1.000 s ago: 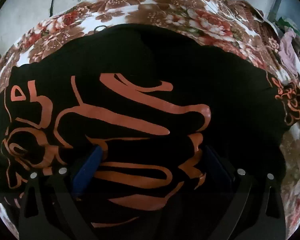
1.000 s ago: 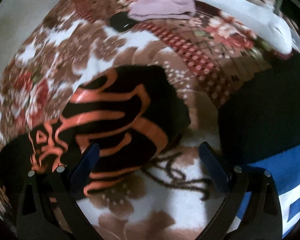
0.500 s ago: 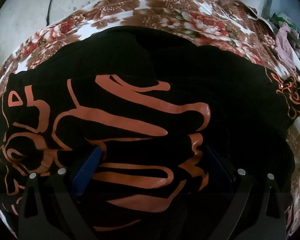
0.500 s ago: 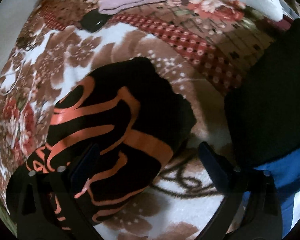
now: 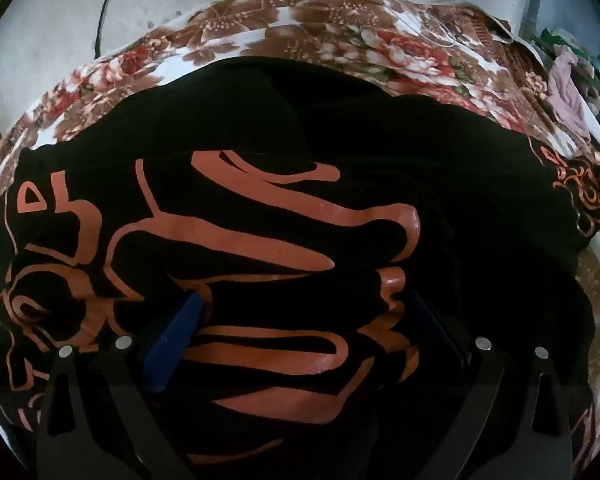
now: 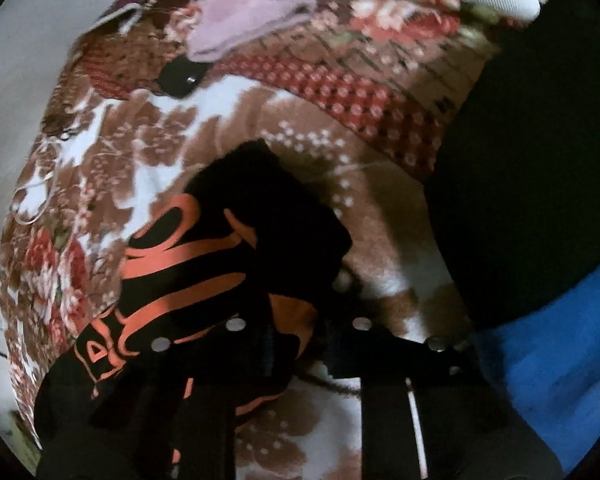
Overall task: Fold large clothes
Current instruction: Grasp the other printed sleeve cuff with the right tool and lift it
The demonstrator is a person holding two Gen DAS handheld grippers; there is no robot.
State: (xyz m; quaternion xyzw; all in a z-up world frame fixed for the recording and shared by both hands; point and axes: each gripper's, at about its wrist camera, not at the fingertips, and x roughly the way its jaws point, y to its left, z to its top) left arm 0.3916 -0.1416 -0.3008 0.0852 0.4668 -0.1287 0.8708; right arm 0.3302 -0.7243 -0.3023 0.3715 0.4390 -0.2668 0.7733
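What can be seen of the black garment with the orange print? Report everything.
The black garment is soft, dark fabric with glossy orange swirling print, spread and partly folded over the floral blanket. The left gripper stands open over its printed middle. The right gripper is shut on a bunched, creased end.

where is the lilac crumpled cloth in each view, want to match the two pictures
Left wrist: the lilac crumpled cloth lies at the far right edge, beyond the black garment with orange print.
Right wrist: the cloth is at top centre.
Shared landmark: the brown floral blanket lies under both.
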